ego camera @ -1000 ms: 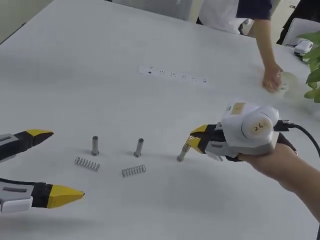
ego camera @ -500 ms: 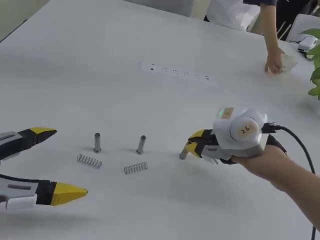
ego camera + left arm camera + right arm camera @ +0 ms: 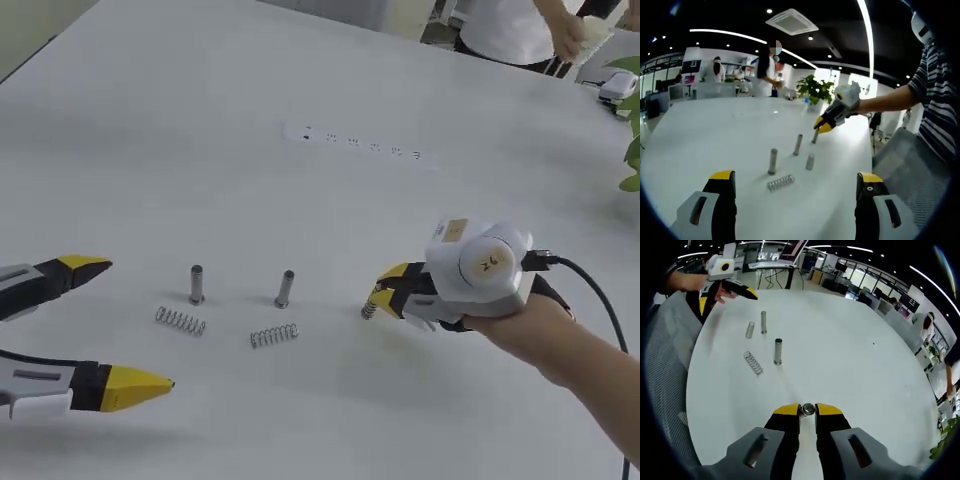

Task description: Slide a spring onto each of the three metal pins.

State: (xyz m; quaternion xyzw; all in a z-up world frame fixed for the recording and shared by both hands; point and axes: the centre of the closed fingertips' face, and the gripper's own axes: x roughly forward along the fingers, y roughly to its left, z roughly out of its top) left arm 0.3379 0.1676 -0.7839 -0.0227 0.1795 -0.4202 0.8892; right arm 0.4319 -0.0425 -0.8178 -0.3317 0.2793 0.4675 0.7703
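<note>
Bare white table with open room on all sides. Far left of the middle pin, the left gripper hovers, jaws wide apart. Left of that pin stands another pin, with a loose spring before it. A second spring lies before the middle pin. Just right of the middle pin, the right gripper pinches the coil-wrapped third pin. The gripper's label is unreadable.

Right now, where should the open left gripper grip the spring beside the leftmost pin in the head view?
Likely mid-length on the spring, coming down from above, jaws straddling it. It lies flat on the table, apart from the pin, so its rounded sides are free while its ends face along the surface.
</note>
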